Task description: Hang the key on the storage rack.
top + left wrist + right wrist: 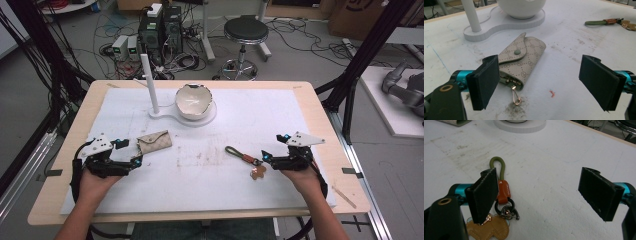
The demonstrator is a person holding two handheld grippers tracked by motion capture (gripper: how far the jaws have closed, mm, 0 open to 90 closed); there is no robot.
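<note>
A beige patterned key pouch (154, 142) lies on the white mat, flap snapped shut, just right of my left gripper (129, 152). In the left gripper view the pouch (521, 60) sits beside the left jaw, a gold clip (516, 96) hanging from its near end; my left gripper (544, 82) is open and holds nothing. A keychain (245, 157) with green cord loop, orange tab and tan leather charm lies left of my right gripper (273, 146). In the right gripper view the keychain (503, 192) lies by the left jaw, and my right gripper (541, 195) is open and holds nothing.
A white bowl (194, 101) with a jagged rim rests on a white stand (162, 114) at the mat's far middle, beside an upright white post (149, 82). The white mat (280, 110) covers most of the wooden table (320, 110). A stool (245, 32) and computers stand beyond.
</note>
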